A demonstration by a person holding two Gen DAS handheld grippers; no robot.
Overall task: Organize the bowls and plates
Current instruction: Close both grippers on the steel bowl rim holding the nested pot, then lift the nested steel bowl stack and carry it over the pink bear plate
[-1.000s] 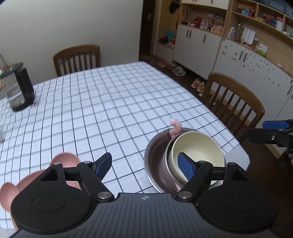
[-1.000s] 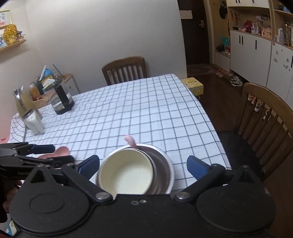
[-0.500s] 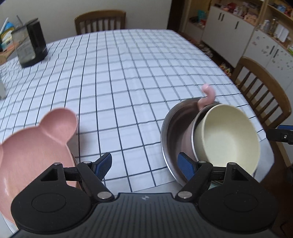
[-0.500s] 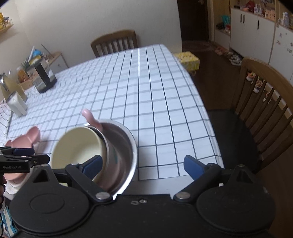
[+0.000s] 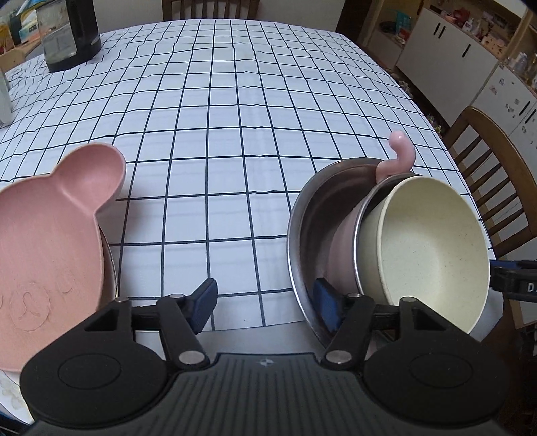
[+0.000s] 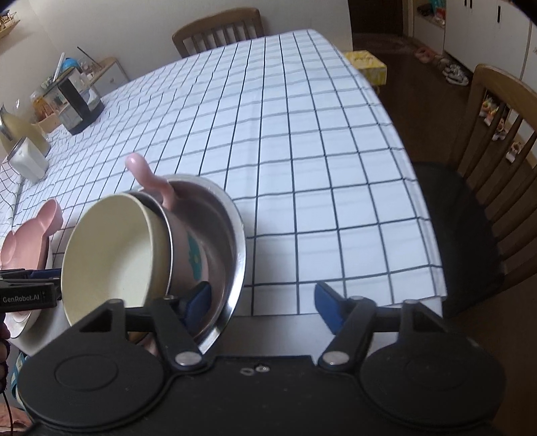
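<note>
A steel bowl (image 5: 312, 214) stands at the table's near edge and holds a pink bowl with a curled handle (image 5: 401, 151) and a cream bowl (image 5: 429, 248), both tipped on their sides. The stack also shows in the right wrist view (image 6: 231, 234). A pink bear-shaped plate (image 5: 43, 255) lies on other dishes at the left. My left gripper (image 5: 265, 302) is open, its right pad inside the steel bowl's near rim. My right gripper (image 6: 265, 302) is open, its left pad inside the steel bowl's rim.
A black-and-glass kettle (image 5: 70, 37) stands at the far left of the checked tablecloth (image 5: 235, 117). A white container (image 6: 27, 159) stands far left. Wooden chairs stand at the right (image 6: 500, 141) and far end (image 6: 218, 30). Cabinets line the right wall.
Both grippers have lowered and tilted down toward the table's near edge. The bowl stack and pink plate now appear closer and larger. Both stay open.
</note>
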